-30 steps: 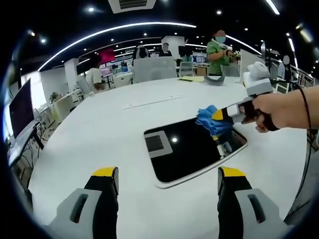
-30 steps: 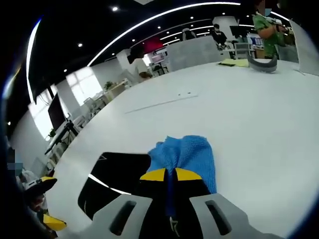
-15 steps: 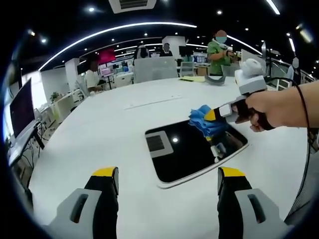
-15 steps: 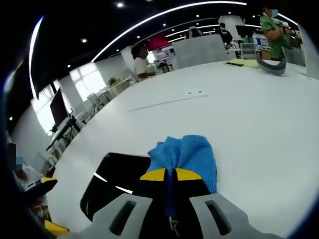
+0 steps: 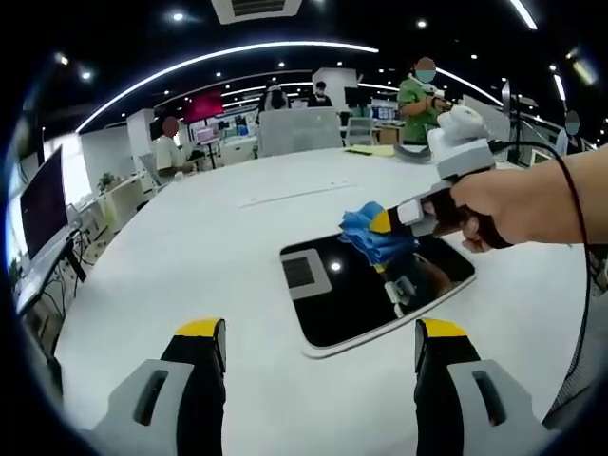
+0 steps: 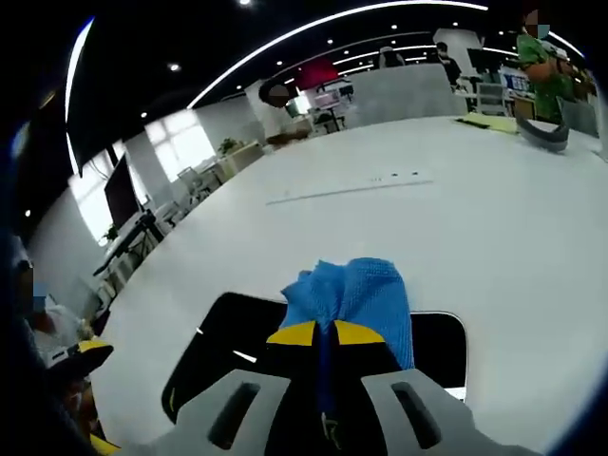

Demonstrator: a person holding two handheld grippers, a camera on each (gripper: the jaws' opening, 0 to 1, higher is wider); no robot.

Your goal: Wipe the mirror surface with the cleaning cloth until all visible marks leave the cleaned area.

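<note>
My left gripper hangs idle, jaws spread wide and empty. The mirror lies flat on the white table just beyond its fingertips and a little to the right. I would keep this gripper back, so it does not block my sight of the glass or bump the frame.

Further right, my right gripper is clamped tight on the blue cloth. In the right gripper view the cloth bunches out just past the yellow fingertips, over the mirror. Whether it presses on the glass I cannot tell.

To wipe well, I judge the cloth should lead and the hard tips stay off the glass. I would use flat, overlapping strokes, reaching the corners. I cannot make out any marks on the dark surface, so I would check it against the reflected ceiling lights before stopping.
</note>
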